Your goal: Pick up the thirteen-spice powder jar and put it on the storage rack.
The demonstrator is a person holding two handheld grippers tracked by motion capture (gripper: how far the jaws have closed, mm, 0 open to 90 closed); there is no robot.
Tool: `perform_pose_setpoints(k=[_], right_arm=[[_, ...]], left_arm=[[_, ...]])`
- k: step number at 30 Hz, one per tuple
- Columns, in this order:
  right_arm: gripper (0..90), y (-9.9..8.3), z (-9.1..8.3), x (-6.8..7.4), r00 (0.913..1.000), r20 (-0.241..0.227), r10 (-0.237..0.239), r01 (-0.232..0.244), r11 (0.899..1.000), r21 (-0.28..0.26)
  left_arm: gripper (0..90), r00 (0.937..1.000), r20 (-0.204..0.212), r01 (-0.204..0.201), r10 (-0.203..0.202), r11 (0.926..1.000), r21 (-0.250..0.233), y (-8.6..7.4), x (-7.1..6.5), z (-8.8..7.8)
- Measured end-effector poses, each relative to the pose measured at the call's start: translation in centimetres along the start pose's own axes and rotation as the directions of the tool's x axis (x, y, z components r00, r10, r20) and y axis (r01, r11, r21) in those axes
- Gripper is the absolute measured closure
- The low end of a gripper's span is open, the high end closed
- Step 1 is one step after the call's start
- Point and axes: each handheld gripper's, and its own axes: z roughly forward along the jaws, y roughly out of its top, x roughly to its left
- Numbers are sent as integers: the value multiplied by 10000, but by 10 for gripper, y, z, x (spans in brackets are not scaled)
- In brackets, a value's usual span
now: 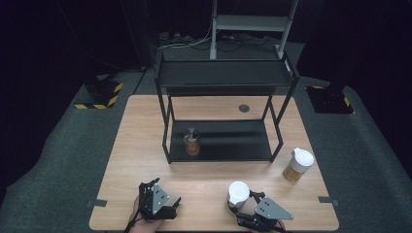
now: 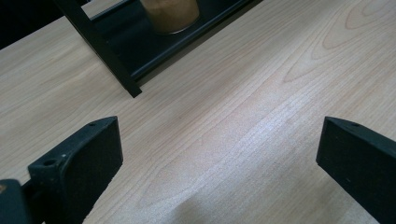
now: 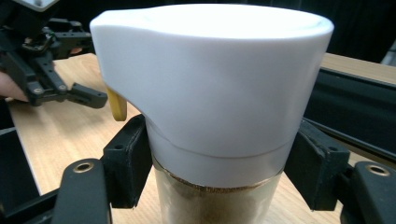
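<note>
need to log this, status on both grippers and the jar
Right gripper shut on white-lidded jar. Left gripper open over bare table. Path to rack unobstructed.

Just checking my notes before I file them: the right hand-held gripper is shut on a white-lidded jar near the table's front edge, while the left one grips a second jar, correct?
Not quite. The left hand-held gripper holds nothing: the left gripper view shows its jaws wide apart over bare table. The right hand-held gripper is indeed shut on the white-lidded jar near the front edge.

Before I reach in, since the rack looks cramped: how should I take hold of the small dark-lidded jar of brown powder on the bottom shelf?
Grip the small dark-lidded jar by its round glass body below the lid, coming level from the black rack's open front; it stands upright.
</note>
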Motion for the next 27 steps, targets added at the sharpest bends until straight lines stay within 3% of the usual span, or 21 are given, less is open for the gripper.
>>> perform_pose_setpoints(k=[17, 27], right_arm=[[304, 3, -5, -7, 9976, 670, 179, -158, 9994, -317], [304, 11, 3, -10, 9962, 850, 181, -144, 9989, -440]], left_arm=[[8, 9999, -4, -101, 101, 9999, 21, 1, 0, 1], [8, 9999, 12, -116, 116, 9999, -10, 0, 0, 0]])
